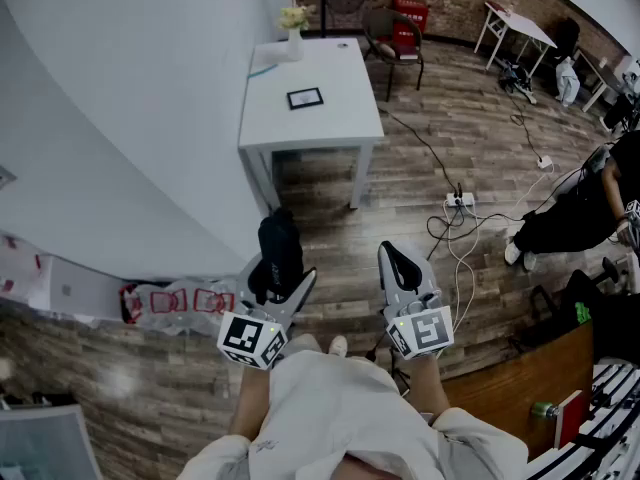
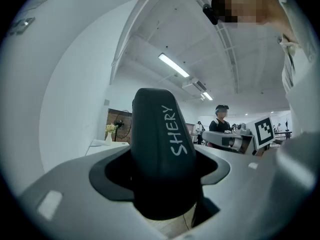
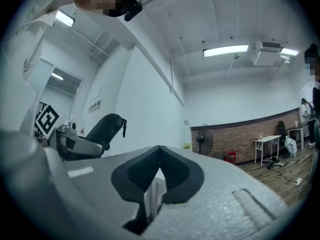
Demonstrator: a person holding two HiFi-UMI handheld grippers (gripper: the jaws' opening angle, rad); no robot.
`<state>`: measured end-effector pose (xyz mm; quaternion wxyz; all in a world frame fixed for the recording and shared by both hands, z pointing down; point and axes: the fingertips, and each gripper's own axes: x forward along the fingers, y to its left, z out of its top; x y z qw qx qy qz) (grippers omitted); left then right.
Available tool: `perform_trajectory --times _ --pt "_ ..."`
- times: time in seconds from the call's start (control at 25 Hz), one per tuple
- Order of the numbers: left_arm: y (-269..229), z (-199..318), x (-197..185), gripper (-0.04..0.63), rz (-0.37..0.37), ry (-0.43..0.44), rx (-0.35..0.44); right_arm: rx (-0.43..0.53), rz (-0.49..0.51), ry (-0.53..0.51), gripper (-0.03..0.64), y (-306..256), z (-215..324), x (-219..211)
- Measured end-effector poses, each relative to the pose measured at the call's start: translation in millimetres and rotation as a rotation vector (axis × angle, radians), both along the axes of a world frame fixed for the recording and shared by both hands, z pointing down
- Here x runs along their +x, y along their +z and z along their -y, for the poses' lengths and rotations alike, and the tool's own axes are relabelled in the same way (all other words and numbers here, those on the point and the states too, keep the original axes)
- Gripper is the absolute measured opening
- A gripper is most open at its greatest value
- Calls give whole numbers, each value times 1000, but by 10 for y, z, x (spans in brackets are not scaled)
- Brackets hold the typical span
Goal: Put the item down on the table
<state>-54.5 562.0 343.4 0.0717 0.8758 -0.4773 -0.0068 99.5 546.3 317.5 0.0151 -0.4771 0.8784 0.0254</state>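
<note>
Wood-plank floor, curved white wall at left, brick wall at the back.

- Red-and-white plastic bag (image 1: 185, 300): lying on the floor at the foot of the white wall.
- White table (image 1: 330, 123): stands against the wall; holds a small dark picture frame (image 1: 305, 98) and, at its far end, a vase of pale flowers (image 1: 294, 26).
- Left gripper (image 1: 278, 286): jaws set wide and clamped on a black zip case (image 1: 278, 248) lettered SHERY. The case stands up from between the pads. It is held in the air over the floor, well short of the table.
- Right gripper (image 1: 400, 263): beside the left, jaws pressed together with nothing between them.
- Power strip (image 1: 460, 201): on the floor, with cables trailing from it.
- Person in dark clothes (image 1: 575, 218): at the right edge.
</note>
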Motion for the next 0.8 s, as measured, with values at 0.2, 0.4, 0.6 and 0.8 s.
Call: perform_trajectory --times 0.2,0.4,0.6,0.8 --pt "-29 161 36 364 4 -6 9 -7 0 -14 3 22 156 -10" --pt "13 401 55 364 3 -6 9 -11 -2 -33 3 58 369 -62" --pt "50 688 59 364 -1 4 16 -11 -14 -36 3 98 618 -97" --pt "112 1107 -44 364 -9 9 22 -19 -19 -17 3 159 1038 -142"
